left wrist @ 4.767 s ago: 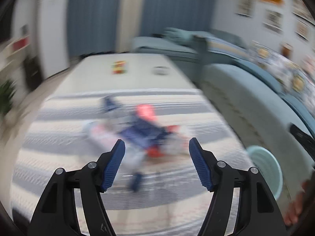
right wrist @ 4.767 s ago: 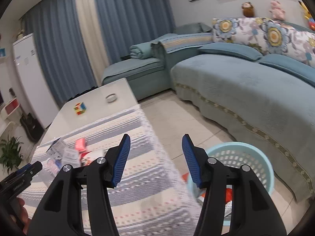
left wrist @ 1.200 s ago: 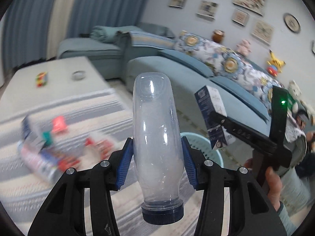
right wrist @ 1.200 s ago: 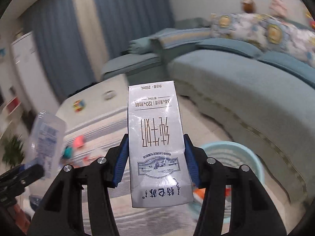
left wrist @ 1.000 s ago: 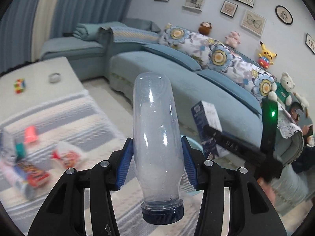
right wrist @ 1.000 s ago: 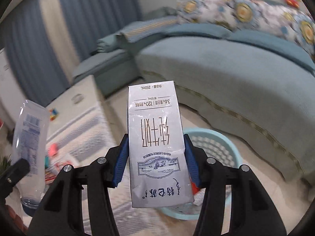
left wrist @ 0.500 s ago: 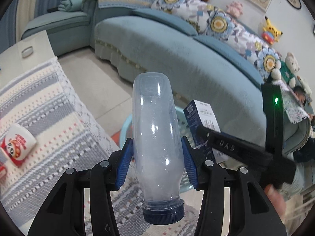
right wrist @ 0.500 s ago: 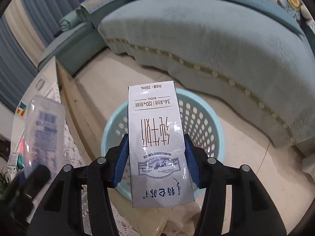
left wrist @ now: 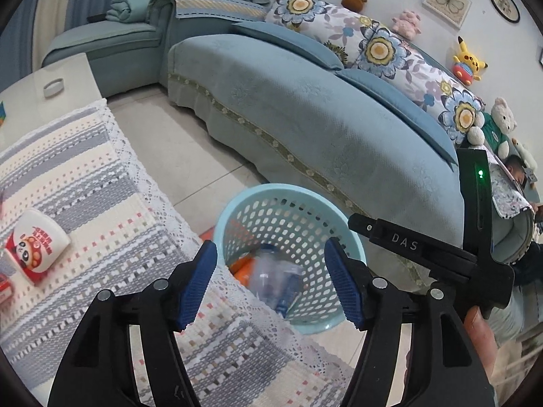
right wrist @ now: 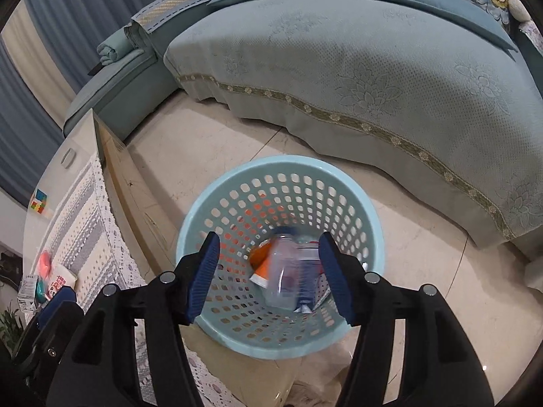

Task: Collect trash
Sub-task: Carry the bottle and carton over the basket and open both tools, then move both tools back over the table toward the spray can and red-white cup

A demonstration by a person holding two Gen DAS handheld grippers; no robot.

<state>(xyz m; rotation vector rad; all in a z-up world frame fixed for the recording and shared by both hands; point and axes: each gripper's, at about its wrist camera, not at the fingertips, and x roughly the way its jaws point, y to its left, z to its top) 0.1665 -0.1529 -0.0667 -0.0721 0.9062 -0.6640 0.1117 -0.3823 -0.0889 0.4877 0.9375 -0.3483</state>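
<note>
Hovering over the pale blue perforated plastic basket (right wrist: 190,217), both jaws just parted and empty; remaining white panda-printed paper cup (left wrist: 35,244) lies far left, nearer the left gripper (left wrist: 271,285) than the right gripper (right wrist: 269,276).

You see a perforated glossy plastic basket (right wrist: 210,224) on polished tile floor (right wrist: 217,149), a clear plastic bottle (right wrist: 281,271) inside; woven cloth (left wrist: 85,183) at nine o'clock.

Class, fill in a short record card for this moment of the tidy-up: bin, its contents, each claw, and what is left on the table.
bin: light blue basket on the floor beside the table
contents: clear bottle, carton, orange wrapper
left claw: open, empty, just opened
right claw: open, empty, just opened
left on table: panda-print cup
</note>
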